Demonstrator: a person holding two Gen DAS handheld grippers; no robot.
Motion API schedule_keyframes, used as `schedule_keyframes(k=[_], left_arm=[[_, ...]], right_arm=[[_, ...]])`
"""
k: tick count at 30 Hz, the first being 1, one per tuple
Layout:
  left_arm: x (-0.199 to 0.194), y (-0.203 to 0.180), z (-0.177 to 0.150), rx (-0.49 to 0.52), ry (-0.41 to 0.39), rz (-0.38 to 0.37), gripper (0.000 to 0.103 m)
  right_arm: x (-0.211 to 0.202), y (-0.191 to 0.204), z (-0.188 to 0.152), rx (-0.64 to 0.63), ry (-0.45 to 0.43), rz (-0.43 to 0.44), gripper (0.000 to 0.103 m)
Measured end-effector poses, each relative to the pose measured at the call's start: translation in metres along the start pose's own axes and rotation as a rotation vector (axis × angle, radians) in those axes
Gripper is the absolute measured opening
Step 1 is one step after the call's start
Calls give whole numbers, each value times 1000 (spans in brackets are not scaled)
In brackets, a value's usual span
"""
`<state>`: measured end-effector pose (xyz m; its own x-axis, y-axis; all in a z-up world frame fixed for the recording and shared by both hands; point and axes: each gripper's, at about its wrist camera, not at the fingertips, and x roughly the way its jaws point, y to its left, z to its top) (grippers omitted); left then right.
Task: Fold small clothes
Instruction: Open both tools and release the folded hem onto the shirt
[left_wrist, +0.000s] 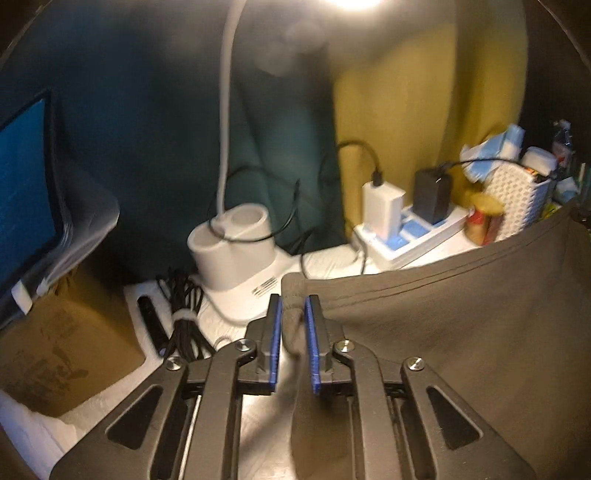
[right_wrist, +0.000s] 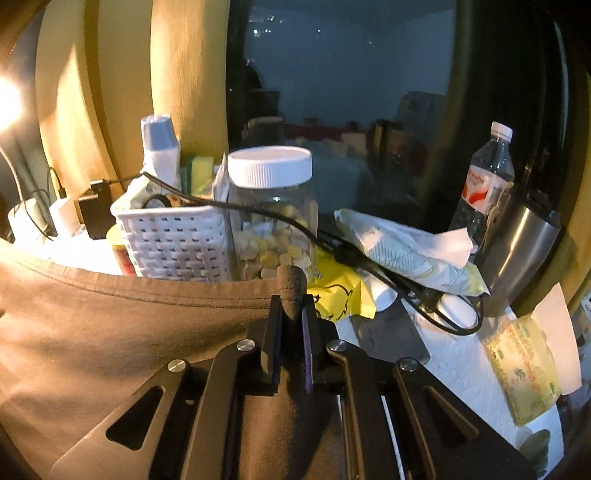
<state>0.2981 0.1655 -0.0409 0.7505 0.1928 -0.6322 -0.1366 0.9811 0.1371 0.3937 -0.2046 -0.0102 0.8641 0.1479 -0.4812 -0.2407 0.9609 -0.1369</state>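
Observation:
A dark grey-brown garment hangs stretched between my two grippers, its stitched hem running along the top. My left gripper is shut on the garment's left corner, which bunches up between the blue pads. In the right wrist view the same garment spreads out to the left. My right gripper is shut on its right corner, a roll of cloth sticking up between the fingers. Both grippers hold the cloth lifted above the white table.
Behind the cloth stand a white lamp base, a cable bundle, a cardboard box, chargers on a power strip, a white basket, a jar, a water bottle, a steel tumbler and tissue packs.

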Motion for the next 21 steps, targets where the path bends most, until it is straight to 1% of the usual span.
schedule_keyframes(k=[1,2,3,4,5,6,9,14,21], left_arm=[[1,1,-1,-3,6,5,23],[1,3,-3,-9,14,0,30],[-1,5,-5,-20,18,-7,46],[-3,7,-6,-29,16,-10,59],[-6,9,-9,-46,14,-16,61],[-7,10,-10,-55,17,-20,61],[-15,12,-19,-64,34,-17,61],[-26,14,-38,-99,75,-32,61],[-47,13,-75,-146,127,-65,61]], right_arm=[[0,0,0,0,4,0,11],[1,1,0,1,5,-2,18],[0,1,0,2,3,-12,21],[-1,1,-1,2,3,-20,30],[-3,-1,-1,5,1,-24,38],[-4,-3,-1,12,-2,-25,40],[-12,-6,-3,23,-5,-23,41],[-25,-8,-14,30,15,-16,41],[-49,-18,-41,77,47,-18,41]])
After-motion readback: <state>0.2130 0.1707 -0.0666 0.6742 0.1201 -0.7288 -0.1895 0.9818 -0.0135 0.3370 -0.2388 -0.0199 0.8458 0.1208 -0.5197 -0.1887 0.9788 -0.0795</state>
